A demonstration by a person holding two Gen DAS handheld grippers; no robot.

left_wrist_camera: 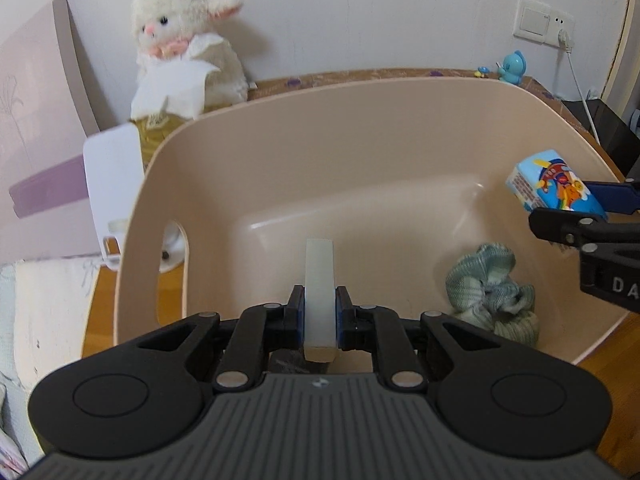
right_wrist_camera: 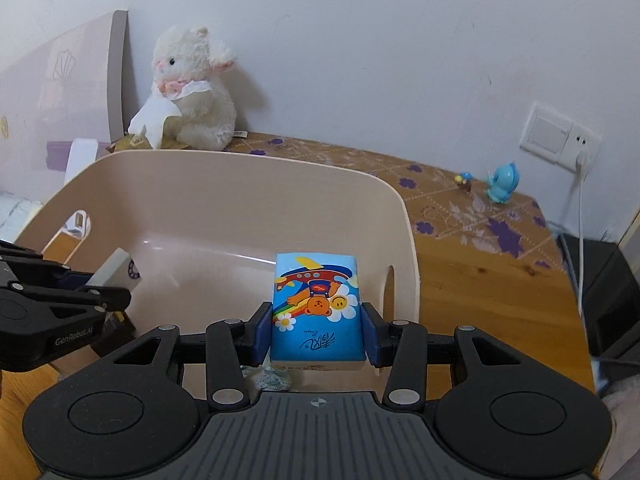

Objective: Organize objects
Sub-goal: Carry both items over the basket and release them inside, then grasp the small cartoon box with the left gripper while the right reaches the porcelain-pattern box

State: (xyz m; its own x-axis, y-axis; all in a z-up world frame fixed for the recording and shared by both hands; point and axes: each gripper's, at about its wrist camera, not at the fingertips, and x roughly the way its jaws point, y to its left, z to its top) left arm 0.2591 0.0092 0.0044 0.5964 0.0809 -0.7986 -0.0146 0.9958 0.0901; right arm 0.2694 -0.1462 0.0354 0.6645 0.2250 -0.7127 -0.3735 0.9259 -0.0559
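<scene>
Two items are held above the beige basket (left_wrist_camera: pixel 360 128). Left of its centre, the left gripper (left_wrist_camera: pixel 318 314) clamps a white tile (left_wrist_camera: pixel 319 280), judged rigid, light and slick. Over its right wall, the right gripper (right_wrist_camera: pixel 317 330) pinches a tissue pack (right_wrist_camera: pixel 316 304), judged soft and crushable. Basket floor mostly open; green cloth (left_wrist_camera: pixel 492 298) occupies its right corner.

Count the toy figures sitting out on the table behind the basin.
3: a white plush lamb at the back left against the wall, a blue bird figurine at the back right near the wall socket, and a tiny figure just left of it.
</scene>
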